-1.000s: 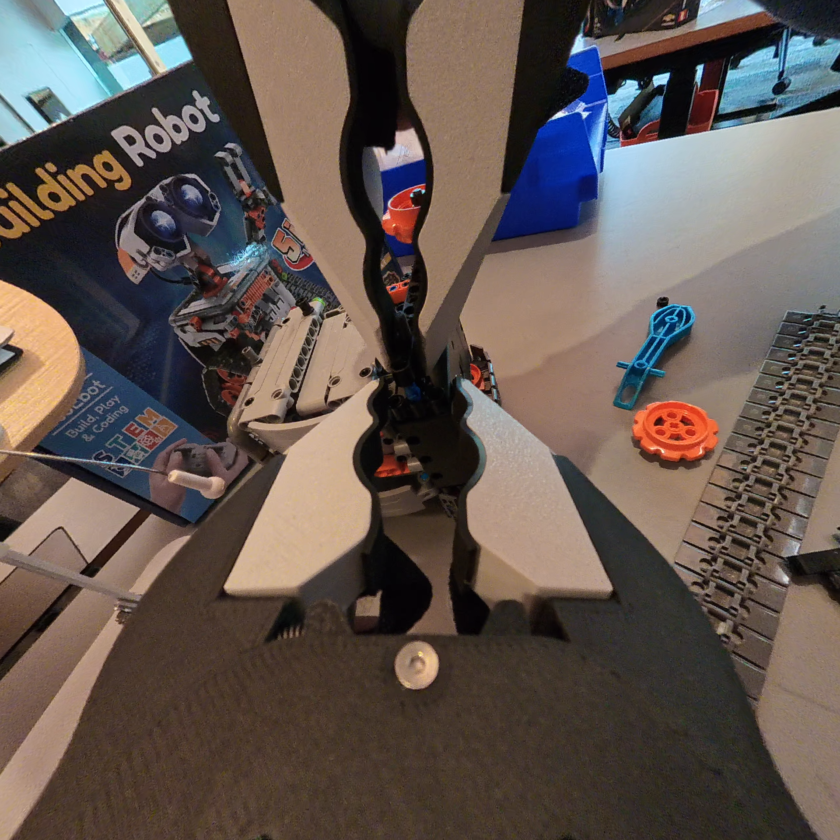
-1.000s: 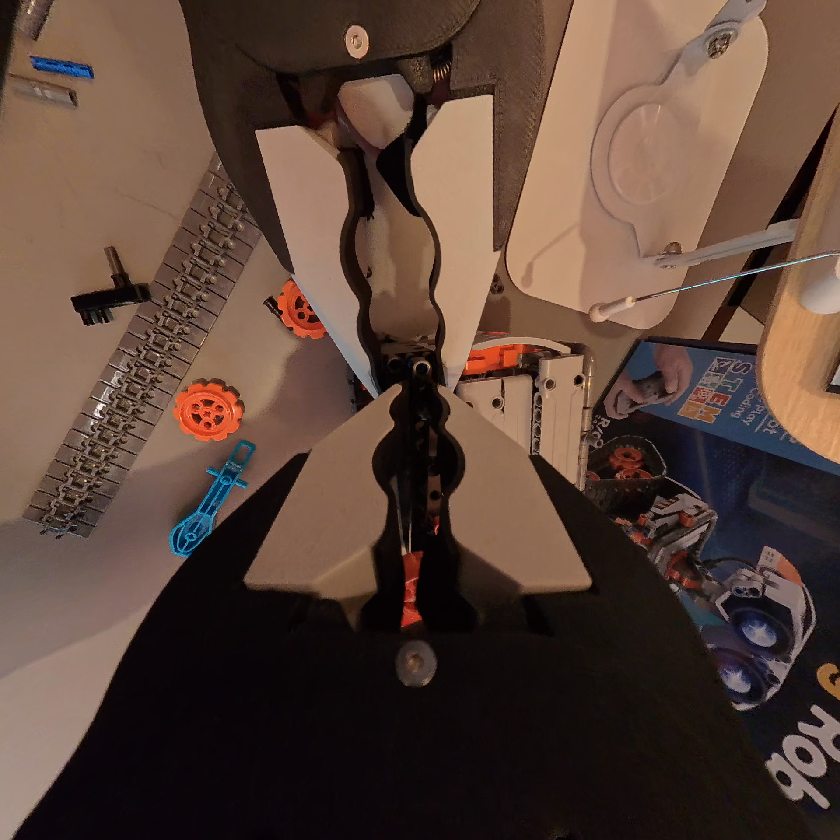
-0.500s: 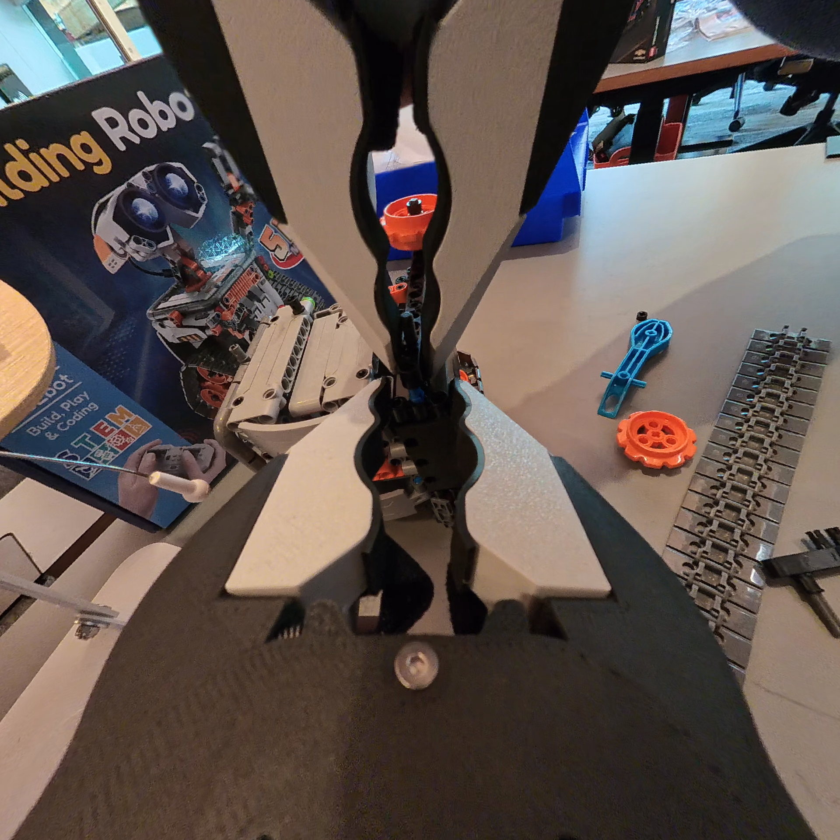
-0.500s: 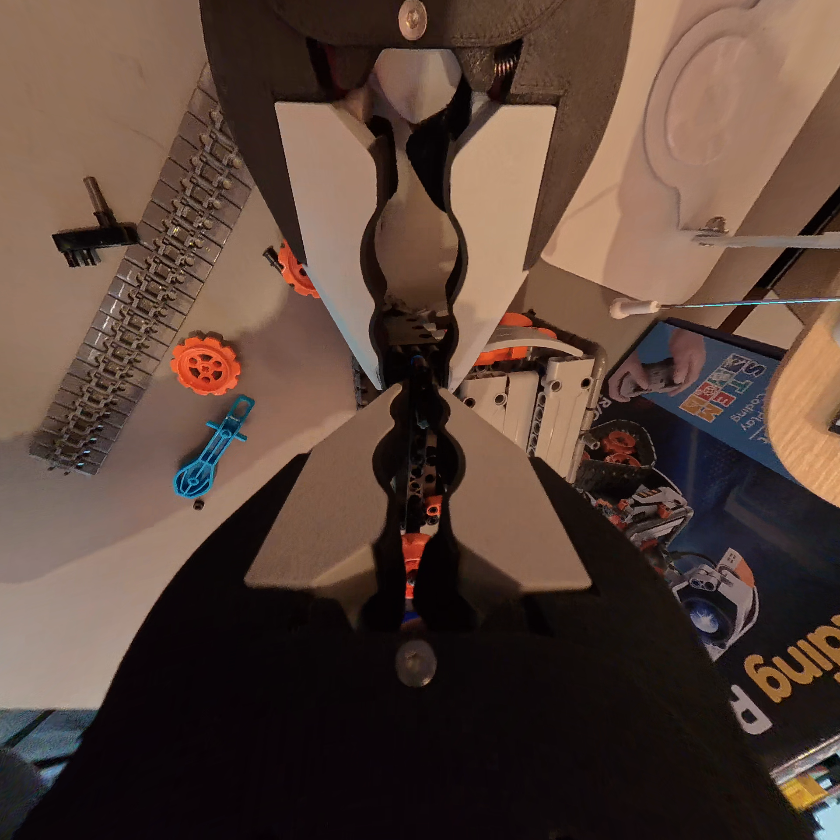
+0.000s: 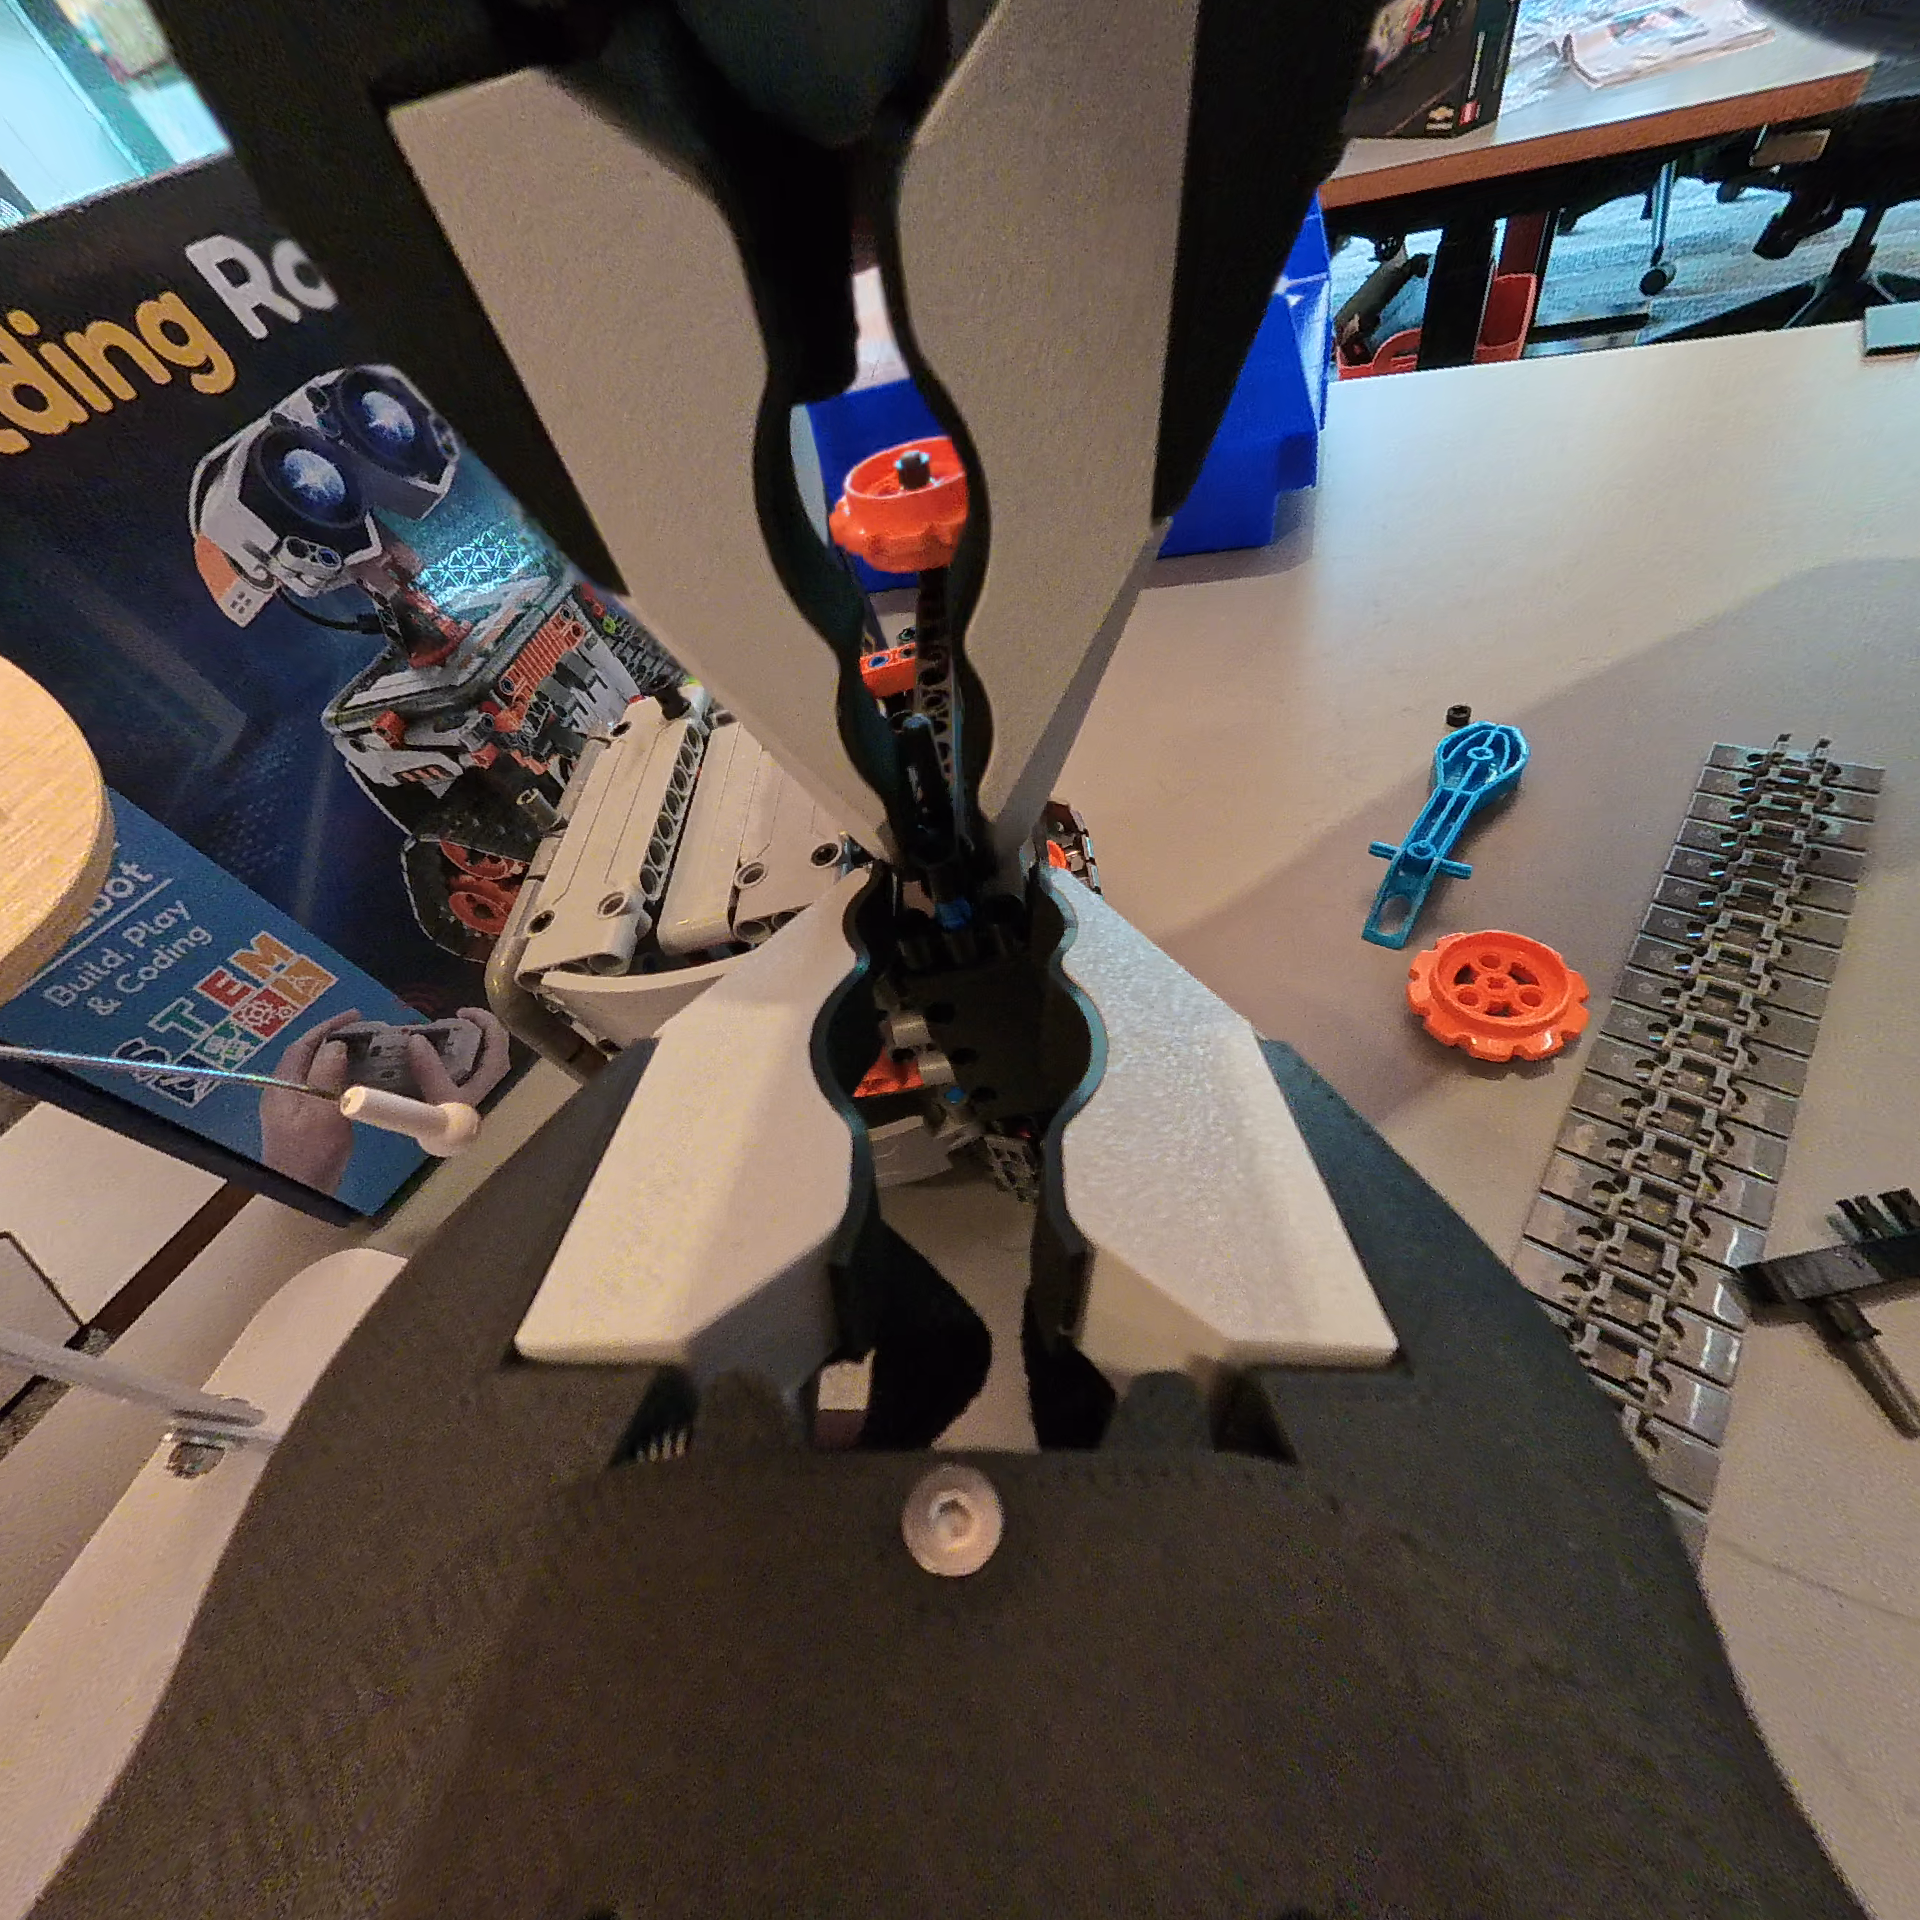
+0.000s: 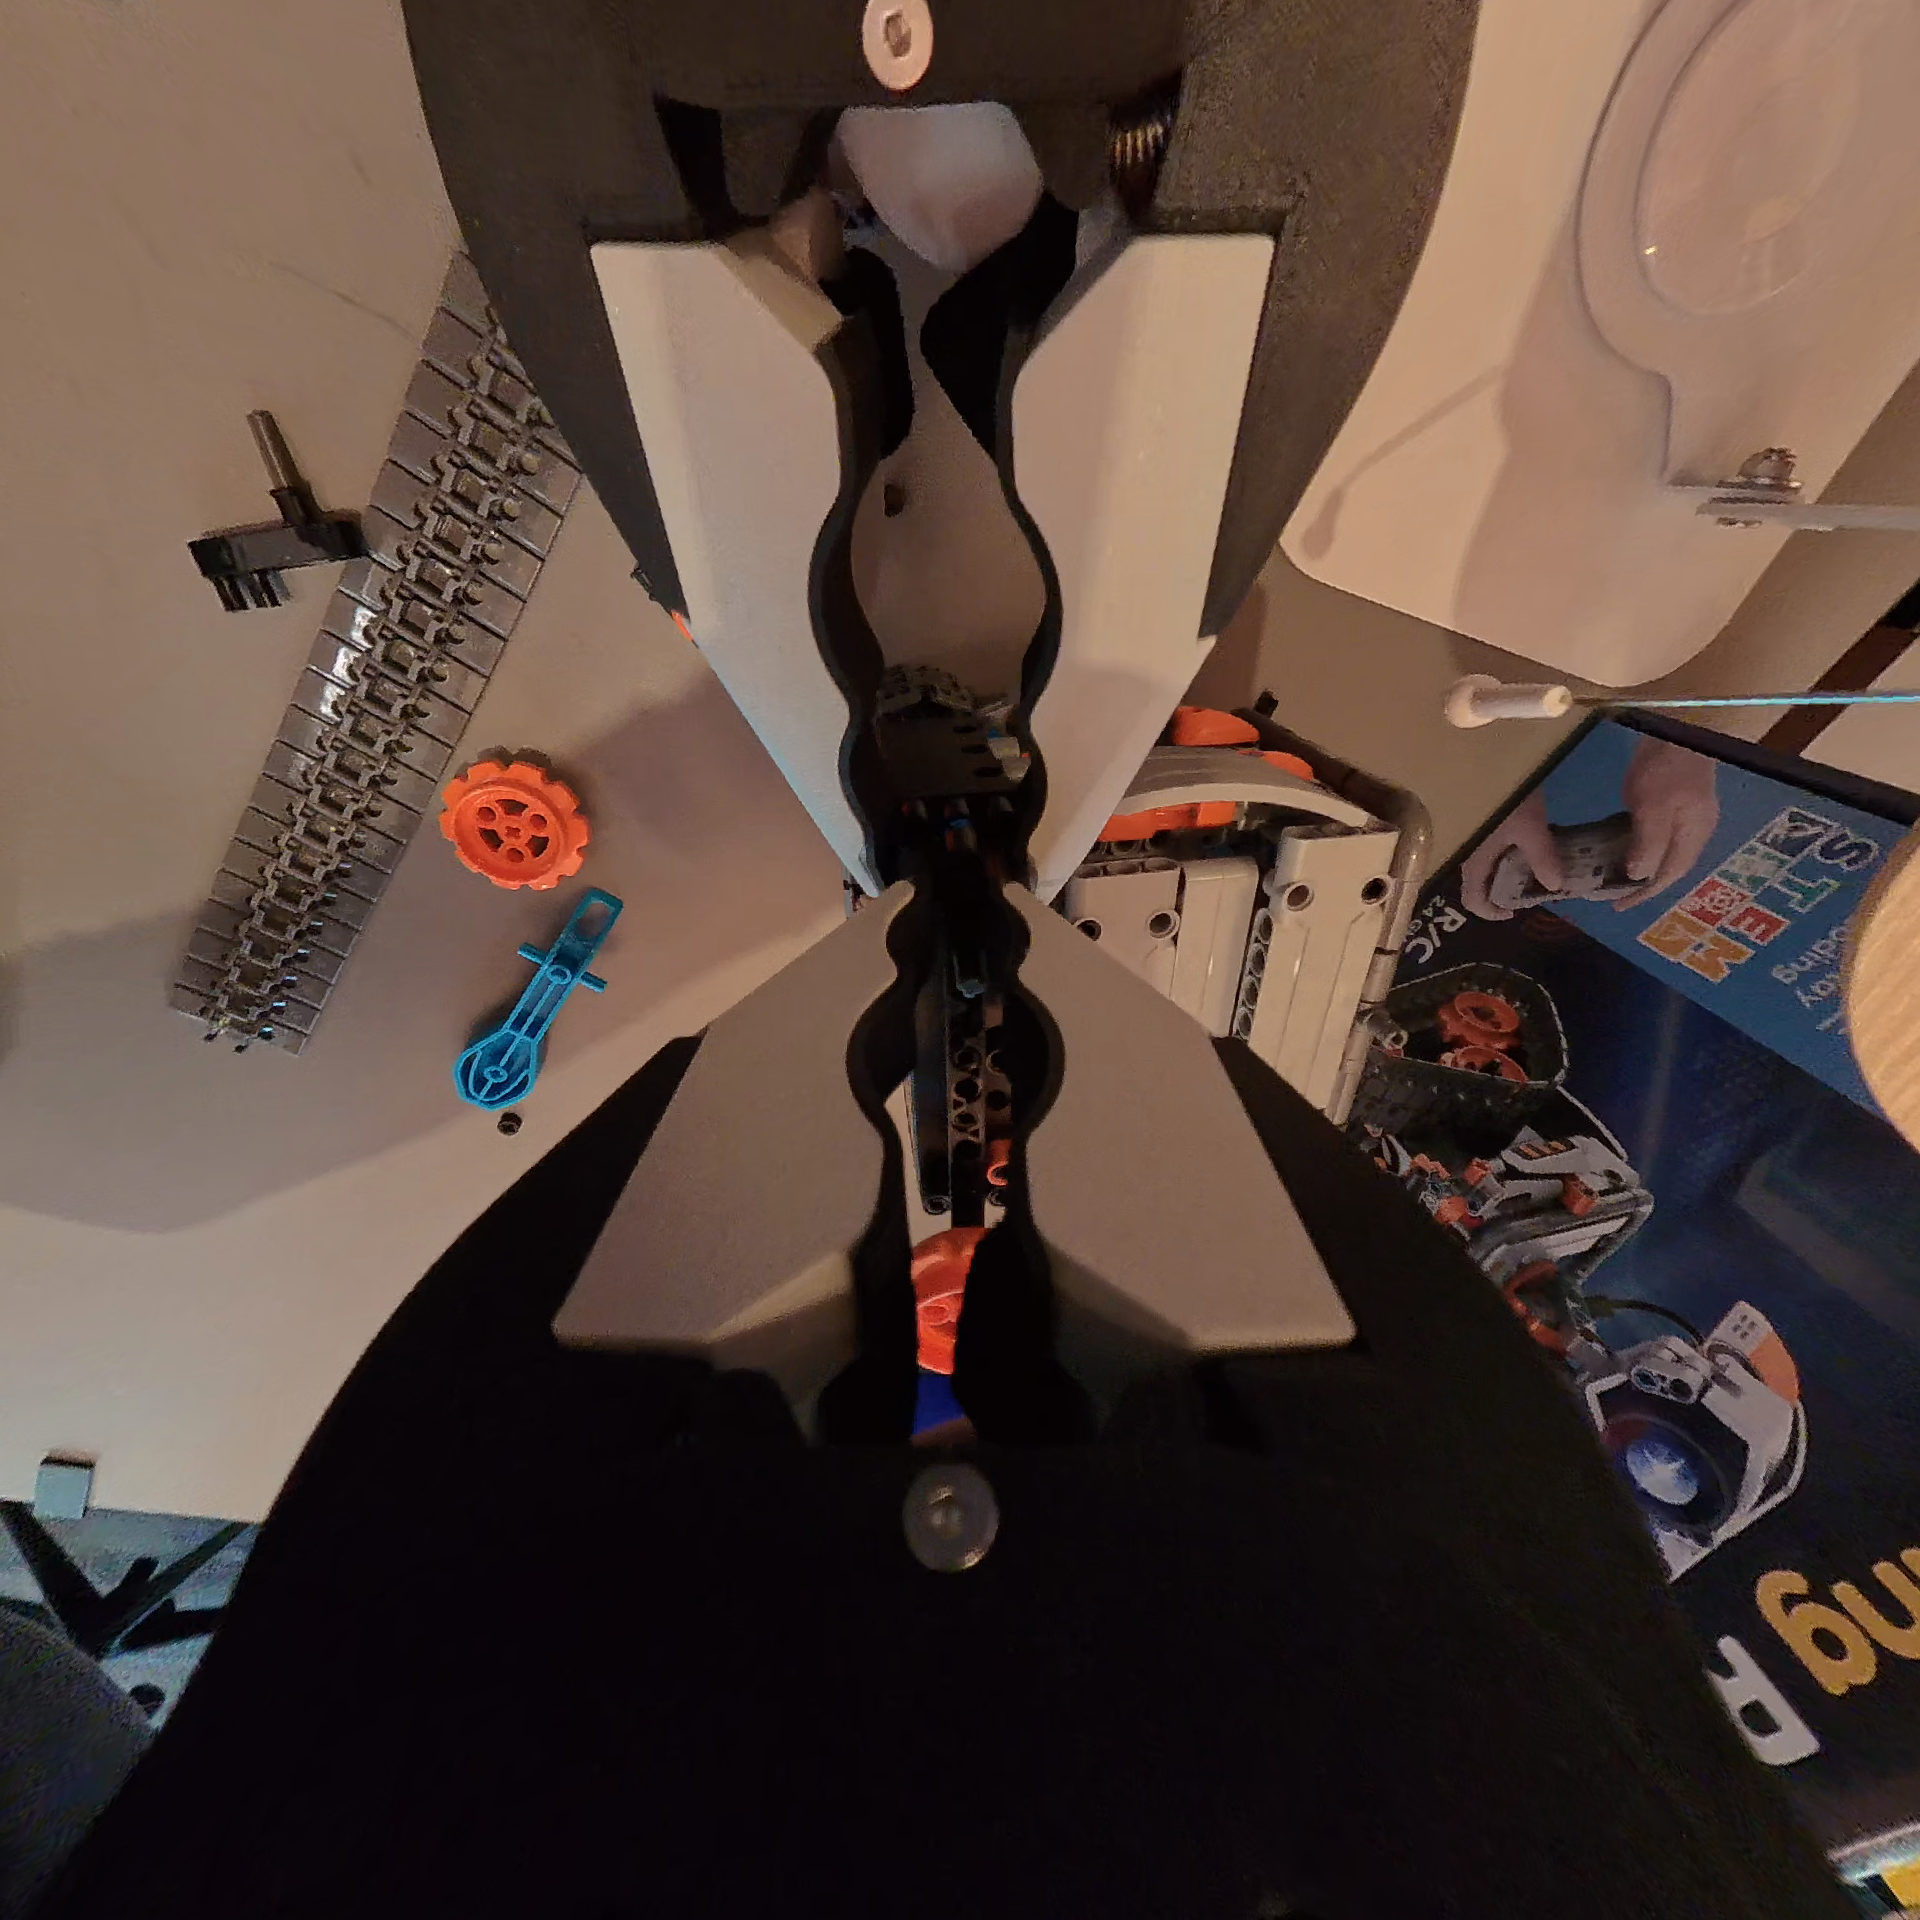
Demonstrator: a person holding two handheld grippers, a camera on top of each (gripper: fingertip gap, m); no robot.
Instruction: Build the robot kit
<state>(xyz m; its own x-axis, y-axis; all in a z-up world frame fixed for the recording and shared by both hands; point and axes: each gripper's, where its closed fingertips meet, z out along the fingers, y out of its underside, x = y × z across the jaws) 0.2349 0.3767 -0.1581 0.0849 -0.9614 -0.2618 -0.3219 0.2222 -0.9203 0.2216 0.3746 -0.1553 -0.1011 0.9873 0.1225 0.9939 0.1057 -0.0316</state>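
Observation:
A brick-built model with grey panels (image 5: 675, 831) and black and orange parts stands on the pale table (image 5: 1455, 582). My left gripper (image 5: 951, 894) is shut on a black block (image 5: 966, 1018) at the model's near end. My right gripper (image 6: 961, 904) meets it tip to tip from the opposite side. It is shut on a black perforated beam (image 6: 971, 1070) that carries an orange wheel (image 6: 940, 1320). In the left wrist view the beam (image 5: 940, 665) and its wheel (image 5: 904, 499) show between the right gripper's fingers (image 5: 644, 436). The model's grey panels (image 6: 1226, 935) also show in the right wrist view.
A loose orange gear wheel (image 5: 1496, 992), a blue tool (image 5: 1449, 821), a grey track strip (image 5: 1714, 1039) and a black part (image 5: 1839, 1268) lie on the table to the right. A blue picture box (image 5: 260, 623) leans at the left. A blue bin (image 5: 1268, 416) stands behind. Only a small space, under 4 cm, lies between the two pairs of fingers.
Both grippers kept their hold. The right gripper has come nearer and lined up straight opposite the left one. The loose parts on the table have not moved.

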